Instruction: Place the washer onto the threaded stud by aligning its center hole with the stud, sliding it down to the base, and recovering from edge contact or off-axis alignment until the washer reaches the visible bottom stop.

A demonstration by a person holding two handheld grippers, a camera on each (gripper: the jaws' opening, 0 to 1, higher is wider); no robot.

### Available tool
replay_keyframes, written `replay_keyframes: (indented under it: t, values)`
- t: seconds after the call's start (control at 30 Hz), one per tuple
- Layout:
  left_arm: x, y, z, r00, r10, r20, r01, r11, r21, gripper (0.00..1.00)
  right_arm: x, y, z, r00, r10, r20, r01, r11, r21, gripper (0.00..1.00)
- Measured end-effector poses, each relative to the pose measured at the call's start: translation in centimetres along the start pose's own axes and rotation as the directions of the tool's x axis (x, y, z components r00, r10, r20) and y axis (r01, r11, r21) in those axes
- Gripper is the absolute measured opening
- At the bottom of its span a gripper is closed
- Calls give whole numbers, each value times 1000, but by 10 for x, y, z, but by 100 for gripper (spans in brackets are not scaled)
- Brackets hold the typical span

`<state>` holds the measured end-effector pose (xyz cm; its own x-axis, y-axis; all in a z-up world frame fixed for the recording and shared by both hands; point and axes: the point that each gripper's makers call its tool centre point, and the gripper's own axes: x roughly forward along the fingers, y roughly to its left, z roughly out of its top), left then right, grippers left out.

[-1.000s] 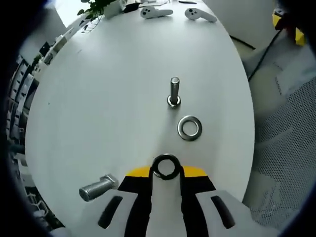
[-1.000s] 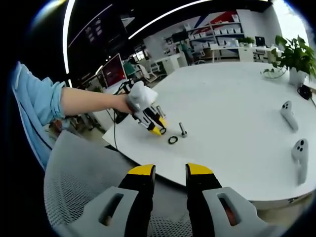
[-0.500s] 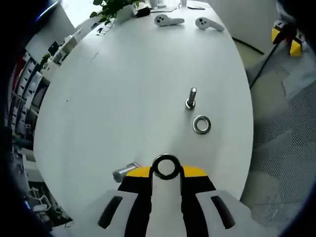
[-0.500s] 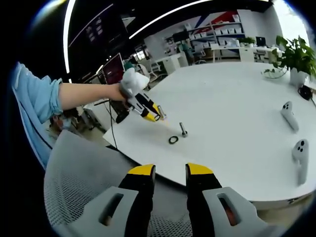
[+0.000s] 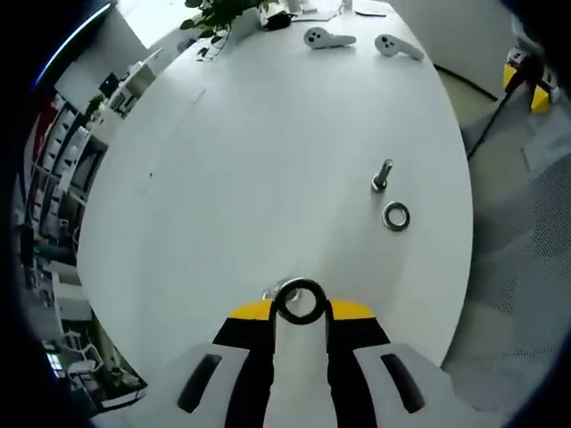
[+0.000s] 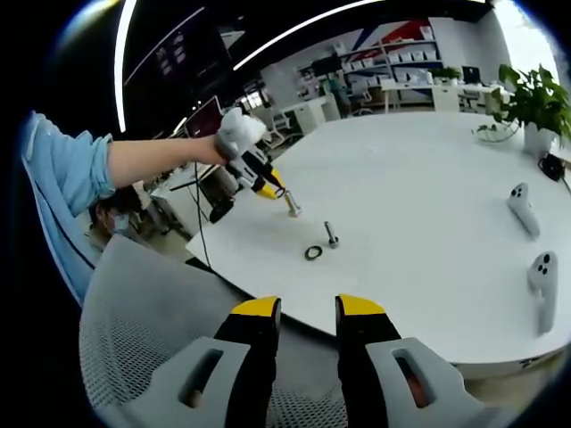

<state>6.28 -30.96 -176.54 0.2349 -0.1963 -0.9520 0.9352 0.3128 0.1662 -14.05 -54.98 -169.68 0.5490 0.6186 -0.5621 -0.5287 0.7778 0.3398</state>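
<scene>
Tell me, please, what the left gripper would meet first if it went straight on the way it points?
Probably the bare white table; the left gripper holds a washer, and the upright bolt stands off to one side.

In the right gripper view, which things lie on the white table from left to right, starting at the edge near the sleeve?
Left hand-held gripper over the table edge → washer → upright stud → two white controllers near the right side.

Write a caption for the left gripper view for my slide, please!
Left gripper holding a washer above a white table, with a stud and loose washer beyond.
</scene>
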Motion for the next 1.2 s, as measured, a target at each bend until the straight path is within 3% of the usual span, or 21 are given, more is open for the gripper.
replay_keyframes:
  t: [0.13,0.77,1.2]
  values:
    - [3,8,-2,1000,7,-15,-7,1000,-6,19,0,0,0,1000,-1,1,1,1000,0,27]
    - [21,11,-3,997,-25,-69,23,999,-25,19,0,-2,1,1000,-9,4,9,1000,8,27]
    - [49,0,-9,992,-71,-107,66,996,-52,19,0,-2,-1,1000,-9,-9,9,1000,9,27]
